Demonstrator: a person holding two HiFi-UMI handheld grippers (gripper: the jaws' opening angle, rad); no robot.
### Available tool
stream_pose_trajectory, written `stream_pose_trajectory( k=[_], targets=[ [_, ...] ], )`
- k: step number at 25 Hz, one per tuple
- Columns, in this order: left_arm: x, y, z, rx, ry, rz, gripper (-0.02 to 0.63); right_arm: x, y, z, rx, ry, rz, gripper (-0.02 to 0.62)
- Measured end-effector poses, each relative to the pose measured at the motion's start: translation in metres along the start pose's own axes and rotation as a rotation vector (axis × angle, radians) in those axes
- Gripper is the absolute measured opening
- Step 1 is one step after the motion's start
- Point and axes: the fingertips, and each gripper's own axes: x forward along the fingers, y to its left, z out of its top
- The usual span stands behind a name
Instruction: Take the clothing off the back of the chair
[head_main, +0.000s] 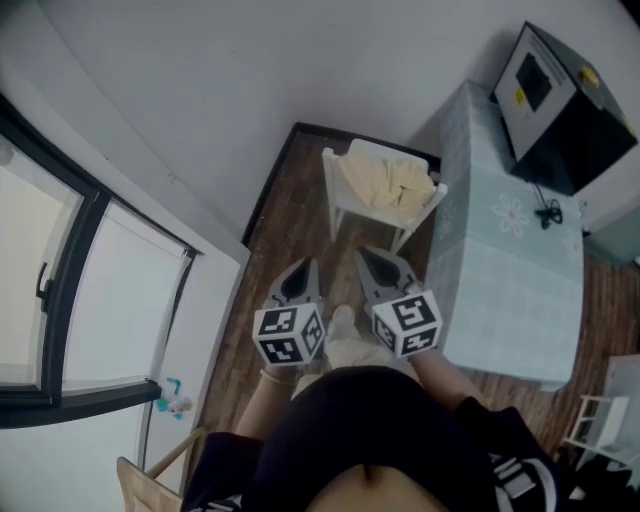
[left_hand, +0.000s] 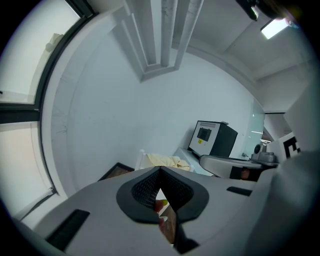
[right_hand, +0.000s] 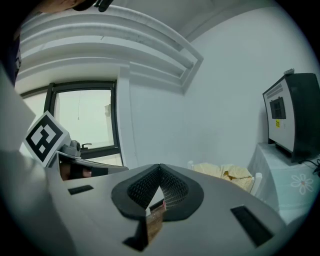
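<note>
- Left gripper: jaws closed tip to tip, nothing in them.
- Right gripper: likewise closed and empty.
- Cream clothing lies draped on the white chair, well ahead of both grippers. I judge nothing done yet; reach, grasp and lift all remain.
- Count: two grippers, one garment heap, one chair bearing it.

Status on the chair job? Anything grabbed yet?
Done: nothing so far. The pale yellow clothing is draped over the white chair.
In hand: nothing. The left tool and right tool are both shut and empty, side by side short of the chair.
Left: reach the chair, open, grip the clothing and lift it off.
</note>
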Motion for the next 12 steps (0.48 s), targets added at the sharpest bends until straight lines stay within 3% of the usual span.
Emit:
stream_pose_trajectory(
  k=[12],
  targets=[
    [0.082, 0.012, 0.038, 0.030, 0.031, -0.064, -0.003, 0.057, -0.065, 0.026, 0.027, -0.016, -0.102, 0.011]
  ],
)
